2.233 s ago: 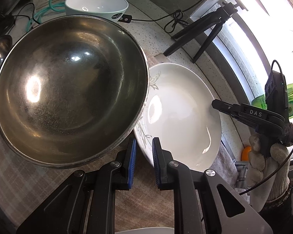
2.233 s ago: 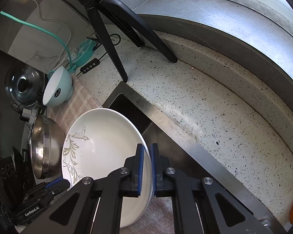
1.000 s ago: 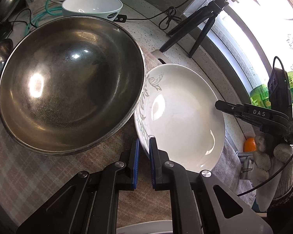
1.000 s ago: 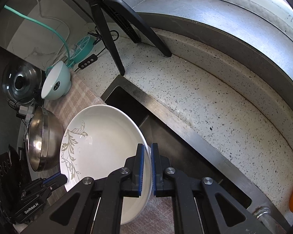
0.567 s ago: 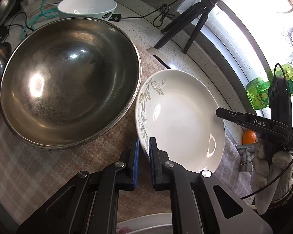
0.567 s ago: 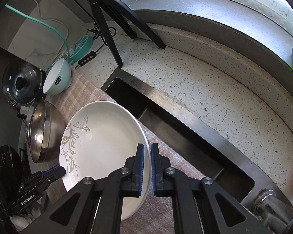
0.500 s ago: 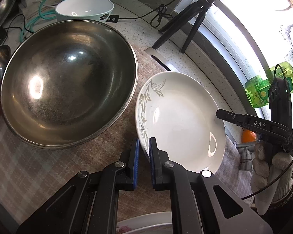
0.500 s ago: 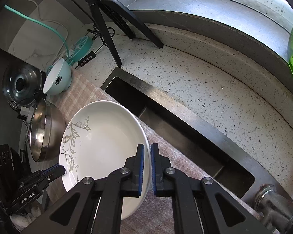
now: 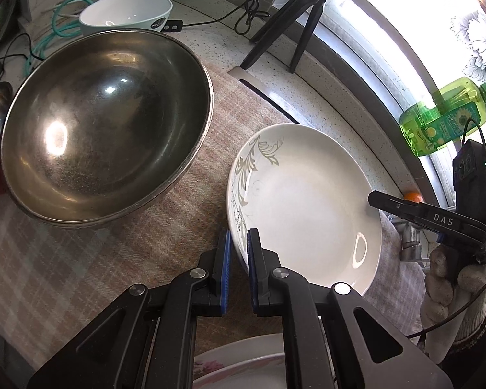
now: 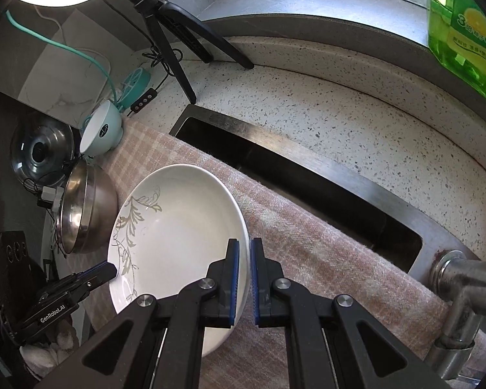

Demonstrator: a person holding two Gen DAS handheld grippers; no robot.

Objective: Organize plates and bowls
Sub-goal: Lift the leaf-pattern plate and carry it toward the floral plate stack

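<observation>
Taking the white plate (image 9: 304,201) with the grey leaf pattern as landmark: it is held over the checked cloth (image 9: 81,259) by both grippers at once.

Far to the plate's left lies the large stainless steel bowl (image 9: 103,123) on the cloth, well apart from the plate's rim. Behind that bowl, on the speckled counter (image 10: 356,136), stands a small mint-green bowl (image 9: 126,13) among teal cable.

At the plate's near-left rim, the left gripper (image 9: 239,249) is clamped on the edge, one blue pad outside and one inside the rim. Below it, at the frame's bottom, the edge of another plate (image 9: 236,366) with a pink flower shows.

Behind the plate a black tripod (image 9: 291,22) stands on the counter, and the sink (image 10: 307,188) opens just beyond the cloth.

At the plate's right rim, the right gripper (image 10: 244,259) is likewise closed on the edge, its pads pinching the thin lip; a gloved hand (image 9: 450,288) holds it. Further right, a green dish soap bottle (image 9: 444,120) sits on the window ledge, and a metal faucet (image 10: 463,288) rises beside the sink.
</observation>
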